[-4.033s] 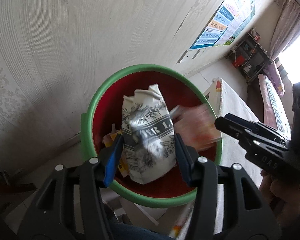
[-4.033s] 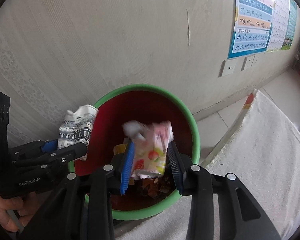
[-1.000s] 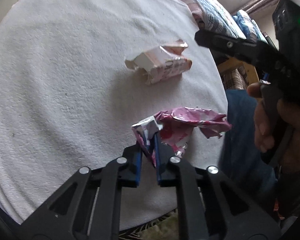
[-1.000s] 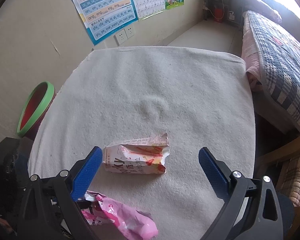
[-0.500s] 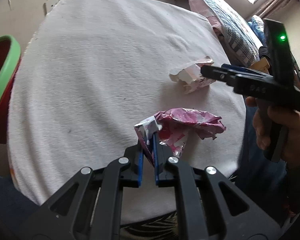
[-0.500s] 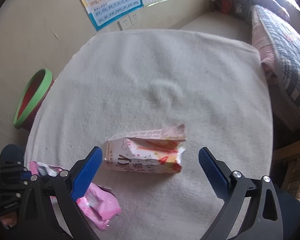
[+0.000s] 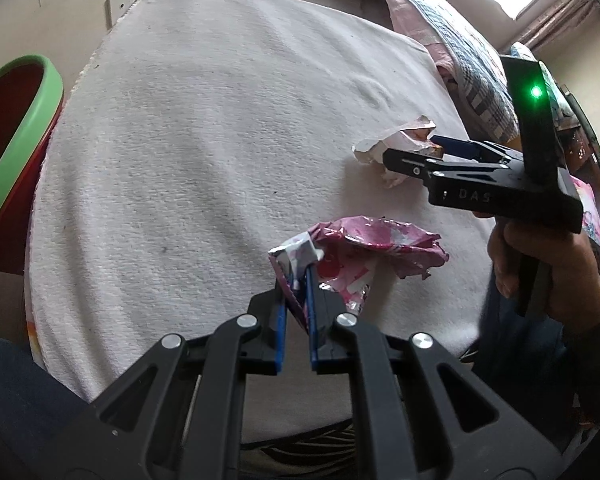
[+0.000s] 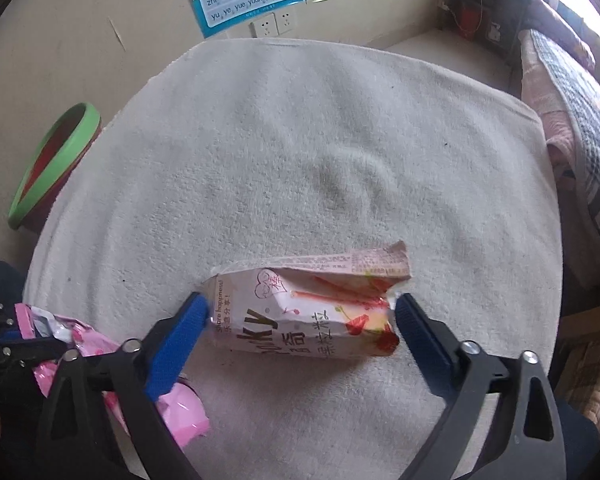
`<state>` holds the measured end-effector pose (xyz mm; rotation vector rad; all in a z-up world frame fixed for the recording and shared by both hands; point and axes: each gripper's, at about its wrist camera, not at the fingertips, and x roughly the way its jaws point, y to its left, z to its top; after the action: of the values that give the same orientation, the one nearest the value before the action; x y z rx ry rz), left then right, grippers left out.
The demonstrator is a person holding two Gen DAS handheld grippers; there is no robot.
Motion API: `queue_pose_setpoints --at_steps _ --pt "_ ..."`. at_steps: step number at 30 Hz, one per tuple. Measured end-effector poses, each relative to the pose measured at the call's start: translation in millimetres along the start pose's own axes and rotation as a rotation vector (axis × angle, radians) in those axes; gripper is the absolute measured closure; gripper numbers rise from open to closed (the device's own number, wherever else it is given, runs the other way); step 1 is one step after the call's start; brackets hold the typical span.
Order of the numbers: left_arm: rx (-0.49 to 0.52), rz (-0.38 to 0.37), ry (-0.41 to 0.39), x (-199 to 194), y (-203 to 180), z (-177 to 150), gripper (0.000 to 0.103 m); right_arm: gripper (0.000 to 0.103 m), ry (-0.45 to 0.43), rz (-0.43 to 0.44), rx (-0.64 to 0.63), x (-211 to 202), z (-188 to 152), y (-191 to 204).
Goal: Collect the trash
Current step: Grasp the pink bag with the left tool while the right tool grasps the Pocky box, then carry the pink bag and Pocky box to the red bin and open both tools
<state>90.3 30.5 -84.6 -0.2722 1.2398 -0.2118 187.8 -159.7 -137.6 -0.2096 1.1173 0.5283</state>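
Note:
My left gripper [image 7: 296, 280] is shut on a corner of a crumpled pink foil wrapper [image 7: 372, 240], held just above the white towel-covered table [image 7: 220, 120]. The wrapper [image 8: 180, 408] also shows at the lower left of the right wrist view. A torn pink-and-white snack box [image 8: 308, 312] lies on its side on the towel [image 8: 300, 140]. My right gripper [image 8: 302, 312] straddles it lengthwise, its jaws closing, blue pads at the two ends without squeezing it. From the left wrist view, the right gripper [image 7: 414, 148] reaches over the box [image 7: 380, 148].
A red bin with a green rim [image 7: 16, 120] stands on the floor left of the table, also visible as the bin [image 8: 56, 160]. A bed with a plaid quilt [image 8: 580, 120] runs along the right. A person's hand [image 7: 548, 264] holds the right gripper. Posters and wall sockets [image 8: 268, 24] are behind.
The right gripper has come down over the snack box, its fingers now at the box's ends and slightly narrower. The left gripper has drawn the wrapper back toward the table's near-left, bringing the bin into view.

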Motion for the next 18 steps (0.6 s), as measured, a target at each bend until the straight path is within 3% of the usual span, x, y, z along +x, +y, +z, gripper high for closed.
queue_pose_setpoints --at_steps 8,18 --pt "-0.017 0.005 -0.033 -12 8 -2 0.095 0.018 -0.004 0.029 0.046 -10 -3 -7" --pt "-0.078 0.045 -0.116 -46 36 -5 0.095 0.018 -0.096 0.028 0.046 -51 14 0"
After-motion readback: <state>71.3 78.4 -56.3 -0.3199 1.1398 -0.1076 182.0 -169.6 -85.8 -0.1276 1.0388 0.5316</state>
